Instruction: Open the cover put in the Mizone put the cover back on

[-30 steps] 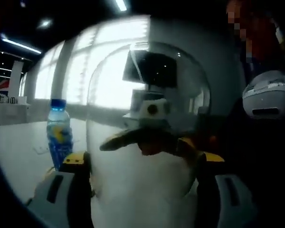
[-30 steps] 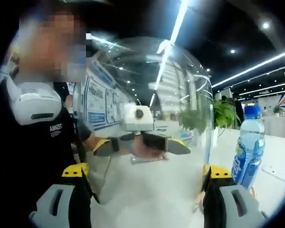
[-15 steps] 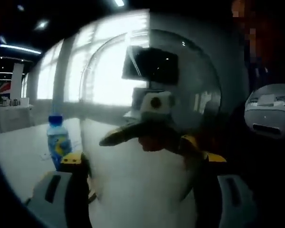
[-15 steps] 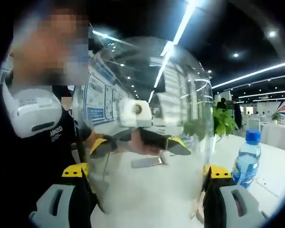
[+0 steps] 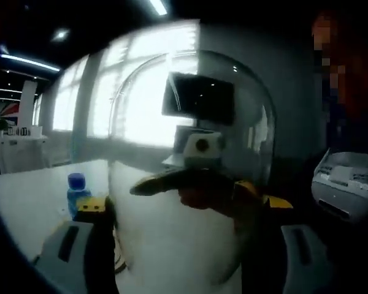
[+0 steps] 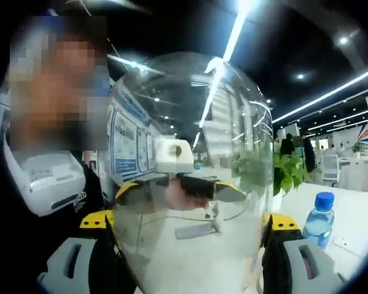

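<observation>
A white table [image 6: 356, 211] spreads behind a clear glass dome cover [image 6: 193, 171], which is lifted above it and clamped from opposite sides. The left gripper [image 5: 184, 245] has its jaws spread wide, pressing the dome's walls; the right gripper [image 6: 193, 251] likewise grips the dome, jaws wide against the glass. Through the dome, each gripper sees the other. The Mizone bottle [image 6: 319, 219] stands on the table beside and below the dome, its blue cap [image 5: 77, 181] on.
</observation>
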Action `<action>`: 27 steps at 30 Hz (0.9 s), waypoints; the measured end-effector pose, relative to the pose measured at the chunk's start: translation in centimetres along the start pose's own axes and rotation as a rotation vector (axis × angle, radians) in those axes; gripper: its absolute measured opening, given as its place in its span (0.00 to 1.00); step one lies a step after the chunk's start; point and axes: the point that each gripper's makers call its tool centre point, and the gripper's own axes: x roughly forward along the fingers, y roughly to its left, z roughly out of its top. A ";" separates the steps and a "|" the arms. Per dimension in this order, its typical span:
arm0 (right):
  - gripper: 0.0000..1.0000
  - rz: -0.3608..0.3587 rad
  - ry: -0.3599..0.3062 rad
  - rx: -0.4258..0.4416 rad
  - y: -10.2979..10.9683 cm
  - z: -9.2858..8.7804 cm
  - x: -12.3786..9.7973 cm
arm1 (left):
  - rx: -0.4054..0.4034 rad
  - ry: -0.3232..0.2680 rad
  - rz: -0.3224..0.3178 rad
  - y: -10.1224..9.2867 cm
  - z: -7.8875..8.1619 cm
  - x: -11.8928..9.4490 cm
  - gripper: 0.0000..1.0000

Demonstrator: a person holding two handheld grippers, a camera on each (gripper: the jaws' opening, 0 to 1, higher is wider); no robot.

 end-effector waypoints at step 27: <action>0.90 0.019 -0.036 -0.090 -3.3 9.3 0.9 | 0.092 -0.026 0.021 2.5 9.1 1.2 0.81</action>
